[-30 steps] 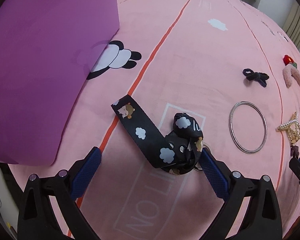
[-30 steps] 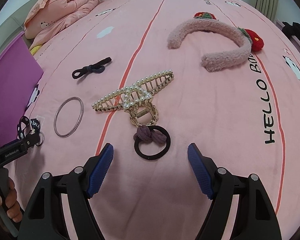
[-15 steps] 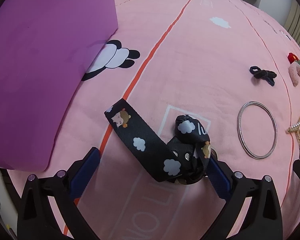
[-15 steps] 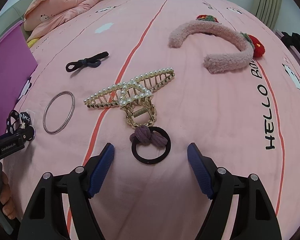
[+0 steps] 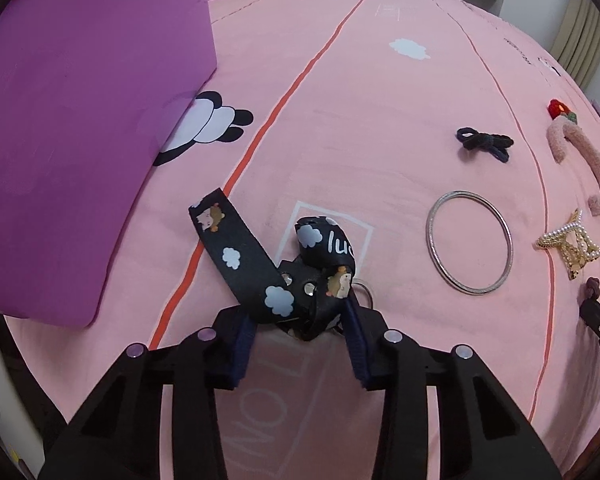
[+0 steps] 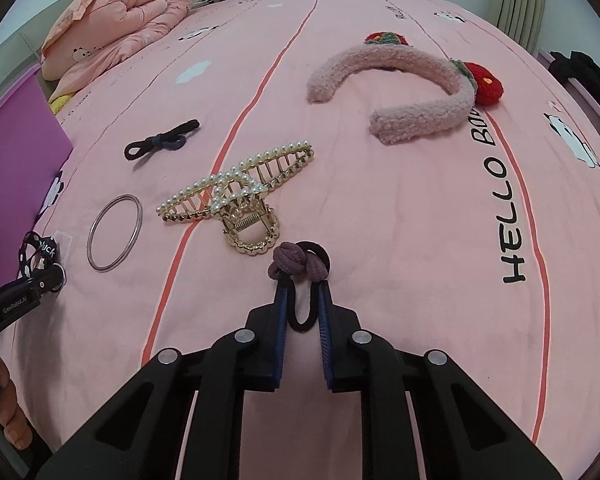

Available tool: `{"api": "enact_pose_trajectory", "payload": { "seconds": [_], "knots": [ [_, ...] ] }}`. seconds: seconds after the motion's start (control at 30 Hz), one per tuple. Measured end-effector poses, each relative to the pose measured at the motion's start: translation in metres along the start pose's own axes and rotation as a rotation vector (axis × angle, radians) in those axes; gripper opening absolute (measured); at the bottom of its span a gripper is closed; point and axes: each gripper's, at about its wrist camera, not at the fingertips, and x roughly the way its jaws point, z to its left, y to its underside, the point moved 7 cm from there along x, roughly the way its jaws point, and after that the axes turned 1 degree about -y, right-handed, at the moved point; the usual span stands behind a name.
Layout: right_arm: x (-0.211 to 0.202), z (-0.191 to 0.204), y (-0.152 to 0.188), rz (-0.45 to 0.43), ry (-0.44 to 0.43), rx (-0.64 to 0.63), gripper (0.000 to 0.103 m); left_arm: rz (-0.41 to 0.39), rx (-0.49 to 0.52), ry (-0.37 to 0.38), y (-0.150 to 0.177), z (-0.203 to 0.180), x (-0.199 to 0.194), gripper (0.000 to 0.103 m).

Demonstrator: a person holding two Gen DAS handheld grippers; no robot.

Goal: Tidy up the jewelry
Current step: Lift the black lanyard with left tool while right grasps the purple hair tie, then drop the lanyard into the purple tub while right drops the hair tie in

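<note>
A black strap (image 5: 244,252) printed with white clouds lies bunched on the pink bedsheet, with a small metal ring (image 5: 365,291) at its end. My left gripper (image 5: 300,316) is closing on the bunched end, and its pads press the fabric from both sides. In the right wrist view my right gripper (image 6: 302,292) is shut on a black hair tie with a mauve knot (image 6: 296,266); the loop is squeezed narrow between the pads. Just beyond the knot lies a gold claw clip set with pearls (image 6: 236,192).
A silver bangle (image 5: 470,242) lies right of the strap. A dark bow-shaped hair tie (image 6: 162,144) and a fuzzy pink headband (image 6: 412,80) with red flowers lie farther back. A purple sheet (image 5: 80,120) covers the left; a folded pink quilt (image 6: 120,12) sits at the far left.
Both grippers have gone from wide open to closed: the left now pinches the strap's bunched end, and the right has squeezed the hair tie's round loop into a narrow one.
</note>
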Motion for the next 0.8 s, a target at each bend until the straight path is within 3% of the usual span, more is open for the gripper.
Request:
{"api": "enact_pose_trajectory", "payload": {
  "seconds": [0.03, 0.23, 0.37, 0.8],
  "knots": [
    [-0.001, 0.0, 0.001, 0.0, -0.005, 0.002, 0.013, 0.002, -0.007, 0.017, 0.003, 0.0, -0.002, 0.033],
    [-0.019, 0.002, 0.014, -0.008, -0.047, 0.02, 0.012, 0.016, -0.018, 0.061, 0.022, -0.003, -0.017, 0.033],
    [-0.039, 0.001, 0.018, -0.032, -0.072, 0.029, 0.012, 0.001, 0.005, 0.054, 0.032, -0.006, -0.035, 0.033],
    [-0.136, 0.036, 0.007, -0.2, -0.157, -0.05, 0.012, -0.169, 0.051, 0.114, 0.026, -0.004, -0.135, 0.033]
  ]
}}
